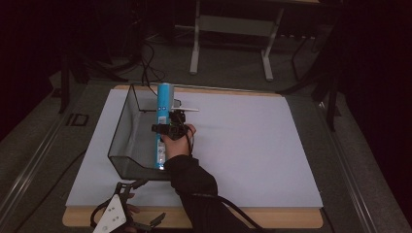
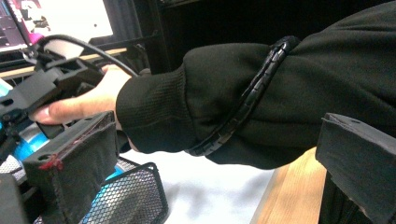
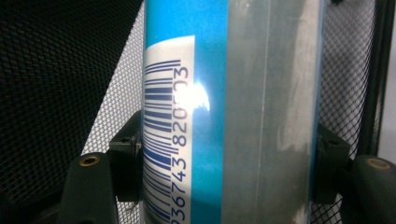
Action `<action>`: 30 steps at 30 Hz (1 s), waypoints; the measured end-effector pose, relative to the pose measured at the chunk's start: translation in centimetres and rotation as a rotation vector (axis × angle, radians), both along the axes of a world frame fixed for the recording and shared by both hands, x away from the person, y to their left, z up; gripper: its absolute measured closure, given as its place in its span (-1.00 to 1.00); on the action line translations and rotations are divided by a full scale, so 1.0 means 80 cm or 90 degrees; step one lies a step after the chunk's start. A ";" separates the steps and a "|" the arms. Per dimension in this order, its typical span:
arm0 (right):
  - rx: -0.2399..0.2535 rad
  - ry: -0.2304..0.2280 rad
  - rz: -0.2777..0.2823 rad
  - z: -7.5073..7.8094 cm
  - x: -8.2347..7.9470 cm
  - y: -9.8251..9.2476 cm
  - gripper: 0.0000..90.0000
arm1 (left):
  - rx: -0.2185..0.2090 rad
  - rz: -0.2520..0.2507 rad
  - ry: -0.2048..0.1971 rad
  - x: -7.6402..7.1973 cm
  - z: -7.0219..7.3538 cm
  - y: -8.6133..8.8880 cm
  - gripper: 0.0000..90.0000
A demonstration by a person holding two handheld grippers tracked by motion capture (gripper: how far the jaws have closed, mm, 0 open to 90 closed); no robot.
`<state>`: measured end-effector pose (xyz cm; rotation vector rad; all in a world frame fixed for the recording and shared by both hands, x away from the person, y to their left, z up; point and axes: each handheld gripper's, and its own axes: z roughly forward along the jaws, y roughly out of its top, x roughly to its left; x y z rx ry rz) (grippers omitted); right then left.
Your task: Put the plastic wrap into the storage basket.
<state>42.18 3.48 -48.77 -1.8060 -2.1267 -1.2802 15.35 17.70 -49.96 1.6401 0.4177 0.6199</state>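
Two hand-held grippers are at work, and much of each is hidden. Nearest, at 6 o'clock on the table's front edge in the high view, the left hand-held gripper (image 1: 127, 190) is cut off by the frame bottom; its grey three-cornered plate (image 1: 111, 216) covers most of the body. In its own view its two black jaws (image 2: 70, 163) stand well apart with nothing between them, so it is open, though the pads themselves are partly out of frame.

Beyond it, a black sleeve (image 1: 194, 187) fills the middle of that view and hides most of the white sheet (image 1: 243, 141) covering the wooden table (image 1: 291, 217). A ribbed black cable (image 2: 247, 100) lies across the sleeve.

Farther on, toward 11 o'clock from the table's centre, the right hand-held gripper (image 1: 168, 128) is closed on a tall blue cylindrical can with a white barcode label (image 1: 163, 121); in its own view both pads (image 3: 126, 161) press the can's sides. The can stands upright inside the black wire-mesh basket (image 1: 124, 138), against its right wall, its base hard to make out through the mesh. The label's digits are partly washed out by glare.

Farthest, the room is too dark to read beyond grey metal frame legs (image 1: 194, 48).
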 end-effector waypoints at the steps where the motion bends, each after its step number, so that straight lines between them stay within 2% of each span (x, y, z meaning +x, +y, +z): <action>1: 0.004 0.008 -0.003 -0.002 0.001 -0.001 -0.30 | -0.001 0.000 0.000 0.000 0.000 0.000 -1.00; 3: -0.003 0.018 -0.005 -0.006 0.003 -0.001 -0.30 | -0.002 0.000 0.000 0.000 0.000 0.001 -1.00; 11: -0.031 0.010 0.002 -0.005 0.002 0.004 -0.31 | 0.002 -0.001 0.002 0.001 0.000 0.000 -1.00; 15: -0.066 0.004 0.020 -0.001 0.002 0.008 -0.33 | 0.003 -0.004 0.002 0.001 0.000 -0.001 -1.00; 20: -0.080 0.005 0.025 0.001 0.003 0.008 -0.34 | 0.003 -0.004 0.003 0.001 0.000 -0.001 -1.00; 30: -0.152 -0.006 0.051 0.014 0.003 0.010 -0.40 | 0.003 -0.007 0.004 0.001 0.000 -0.002 -1.00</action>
